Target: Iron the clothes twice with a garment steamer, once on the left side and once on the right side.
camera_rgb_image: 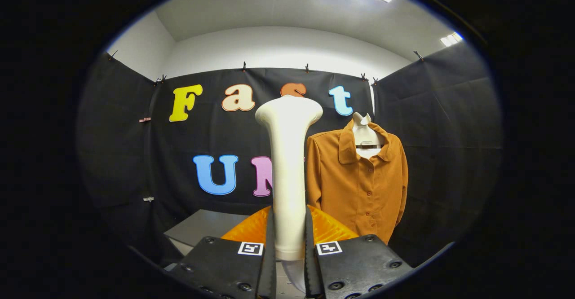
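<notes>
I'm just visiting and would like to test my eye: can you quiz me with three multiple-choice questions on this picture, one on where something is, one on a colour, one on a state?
1. Where is the garment steamer?
A. Lying on the table
B. Upright between the fingers of the hand-held gripper
C. Hanging on the shirt

2. What colour is the shirt?
A. Orange-brown
B. Blue
C. White

3. How is the shirt's front?
A. Unbuttoned and open
B. Buttoned up on its form
C. Folded on the table

Answers:
1 B: both fingers press on the steamer's handle.
2 A: its cloth is orange-brown throughout.
3 B: a closed row of buttons runs down the front.
</notes>
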Motion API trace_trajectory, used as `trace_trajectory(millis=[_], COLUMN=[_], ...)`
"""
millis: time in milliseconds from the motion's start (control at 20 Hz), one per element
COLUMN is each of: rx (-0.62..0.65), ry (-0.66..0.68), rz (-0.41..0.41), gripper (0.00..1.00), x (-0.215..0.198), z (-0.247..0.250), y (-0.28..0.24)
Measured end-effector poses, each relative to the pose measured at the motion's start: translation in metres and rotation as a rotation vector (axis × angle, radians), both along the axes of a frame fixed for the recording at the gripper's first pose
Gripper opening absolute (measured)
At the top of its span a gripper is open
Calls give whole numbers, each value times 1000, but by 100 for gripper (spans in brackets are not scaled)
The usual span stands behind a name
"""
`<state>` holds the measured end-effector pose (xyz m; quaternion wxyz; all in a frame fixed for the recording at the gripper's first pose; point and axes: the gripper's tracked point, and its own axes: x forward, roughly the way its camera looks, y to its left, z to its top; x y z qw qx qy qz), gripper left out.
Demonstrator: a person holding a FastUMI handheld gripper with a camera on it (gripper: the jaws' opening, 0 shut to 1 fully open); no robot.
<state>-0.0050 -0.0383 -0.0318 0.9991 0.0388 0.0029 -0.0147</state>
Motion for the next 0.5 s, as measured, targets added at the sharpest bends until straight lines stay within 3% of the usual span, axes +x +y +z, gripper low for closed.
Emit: trace_trajectory(millis=[500], rx=[-4], ry=[5], rz=[-10], gripper=[28], x=[-3], z=[5], y=[-1])
